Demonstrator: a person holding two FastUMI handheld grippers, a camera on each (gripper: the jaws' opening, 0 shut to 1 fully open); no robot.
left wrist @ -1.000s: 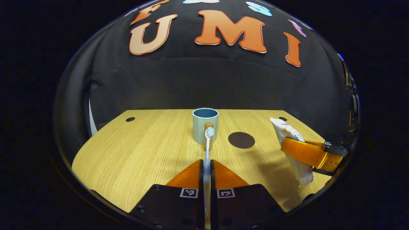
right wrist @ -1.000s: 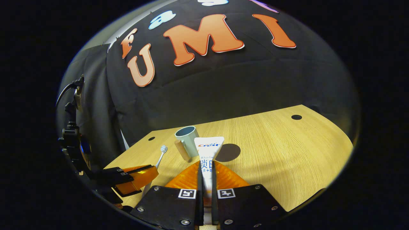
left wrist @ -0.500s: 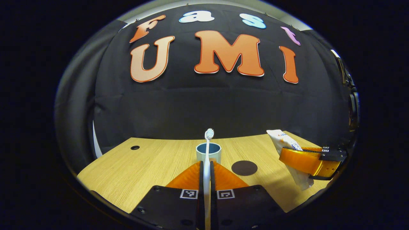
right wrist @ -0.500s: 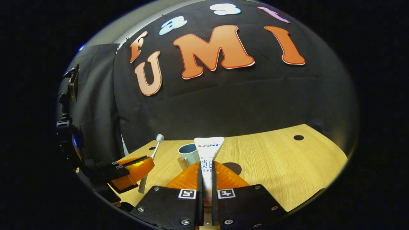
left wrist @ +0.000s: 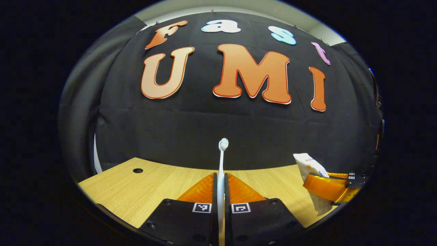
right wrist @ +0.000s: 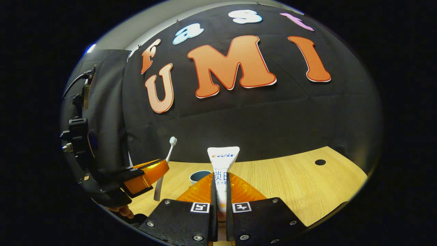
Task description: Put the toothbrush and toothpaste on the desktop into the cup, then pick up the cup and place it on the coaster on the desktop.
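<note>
In the left gripper view, the toothbrush (left wrist: 221,171) is clamped upright between the 2 closed fingers of the left gripper (left wrist: 221,177), its bristles raised against the black wall. To the right, the toothpaste (left wrist: 311,167) is seen pinched in the right gripper (left wrist: 324,186), above the wooden table (left wrist: 143,184). In the right gripper view, the tube is squeezed between that gripper's 2 fingers, and the cup (right wrist: 199,175) is seen standing on the table just beyond them.
</note>
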